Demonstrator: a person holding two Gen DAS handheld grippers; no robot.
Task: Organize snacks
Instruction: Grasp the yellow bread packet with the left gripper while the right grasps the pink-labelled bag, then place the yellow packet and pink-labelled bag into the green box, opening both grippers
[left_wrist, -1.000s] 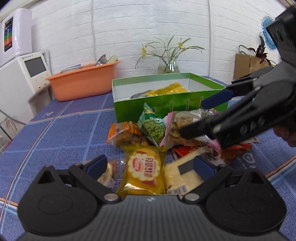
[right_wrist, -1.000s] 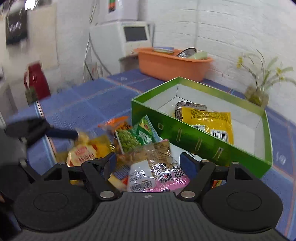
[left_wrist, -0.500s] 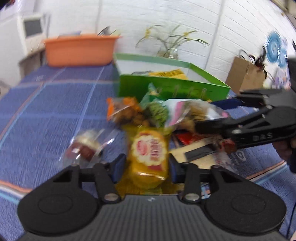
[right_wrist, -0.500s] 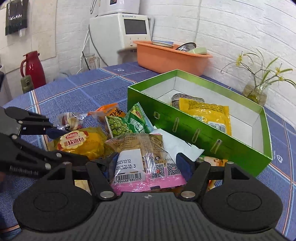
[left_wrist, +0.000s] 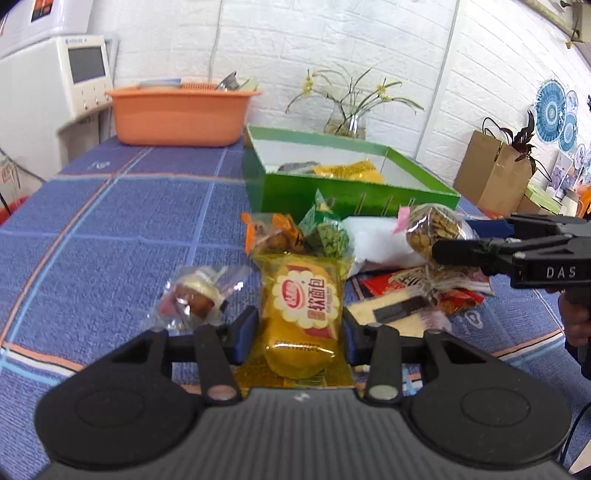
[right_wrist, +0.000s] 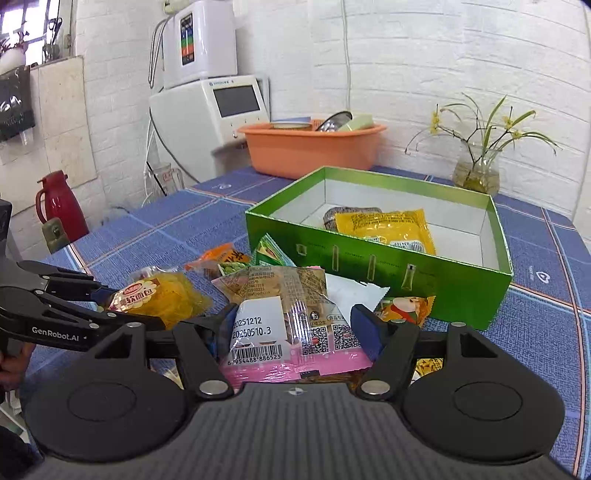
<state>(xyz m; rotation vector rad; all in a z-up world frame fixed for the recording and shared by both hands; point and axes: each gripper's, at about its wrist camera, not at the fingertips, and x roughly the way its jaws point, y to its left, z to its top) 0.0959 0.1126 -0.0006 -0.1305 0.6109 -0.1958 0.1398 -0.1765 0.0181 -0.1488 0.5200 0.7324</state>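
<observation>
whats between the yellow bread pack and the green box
In the left wrist view, an orange snack bag and a green pea packet lie between the yellow bread pack and the green box.

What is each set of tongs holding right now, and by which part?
The left tongs grip the yellow bread packet across its sides near its lower end. The right tongs grip the pink-edged cookie packet across its sides, near the barcode end.
</observation>
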